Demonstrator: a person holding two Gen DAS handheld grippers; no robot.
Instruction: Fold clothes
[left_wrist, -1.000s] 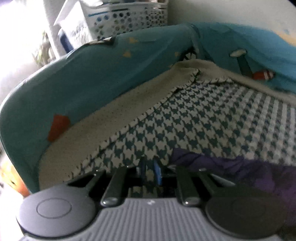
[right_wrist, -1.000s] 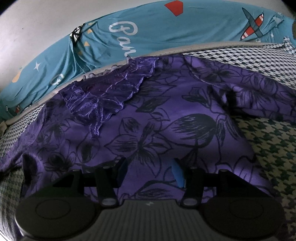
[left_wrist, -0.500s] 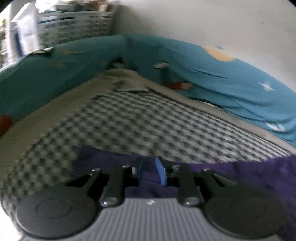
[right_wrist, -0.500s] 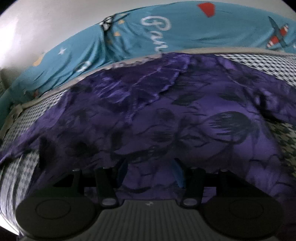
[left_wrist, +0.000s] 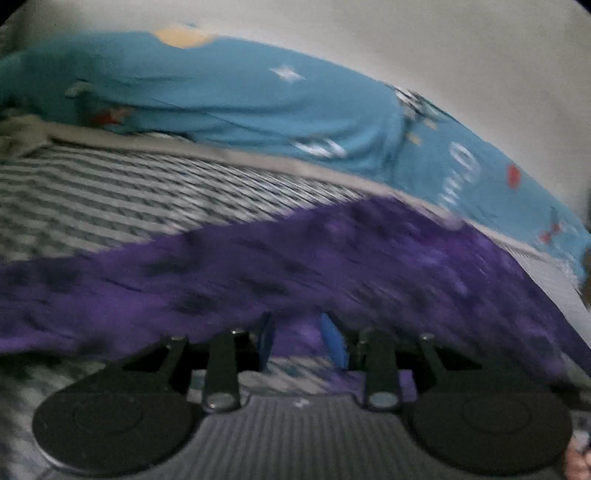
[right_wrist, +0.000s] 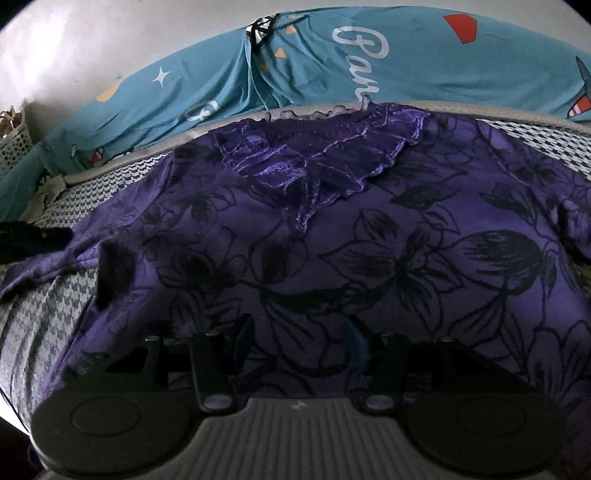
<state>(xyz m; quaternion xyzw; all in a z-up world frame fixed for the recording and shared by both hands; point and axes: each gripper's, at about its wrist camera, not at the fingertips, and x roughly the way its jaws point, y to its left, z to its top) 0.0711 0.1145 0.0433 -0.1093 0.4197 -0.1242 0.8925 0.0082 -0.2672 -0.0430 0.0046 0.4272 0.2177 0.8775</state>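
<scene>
1. Garment: purple floral top, spread flat, neckline ruffle at the far end from the right gripper. It fills most of the right wrist view and lies ahead of both tools.
2. Right gripper: jaws spread partway, nothing pinched. Fabric lies under and ahead of the fingertips, near the hem end; whether the pads touch it, cannot tell. Judgement: it hovers over the body of the top, ready to pin it or take an edge.
3. Left gripper: jaws opening. Purple cloth shows through the gap between the blue pads, but they don't press on it. View is smeared, so fine contact is unreadable.
4. Left side of the top: a sleeve trails off to the left of the right gripper, onto the cover. Judgement: sleeves aren't folded in yet, so the fold is at an early step and the flat layout is prep for it.
5. Surface: houndstooth-check cover, grey border strip along its far edge. Soft bedding, so cloth may drag and bunch when pulled.
6. Beyond it: teal printed sheet with stars, planes and white lettering, bunched along the far side against a plain pale wall.
7. Far left of the right gripper: corner of a perforated white basket.
</scene>
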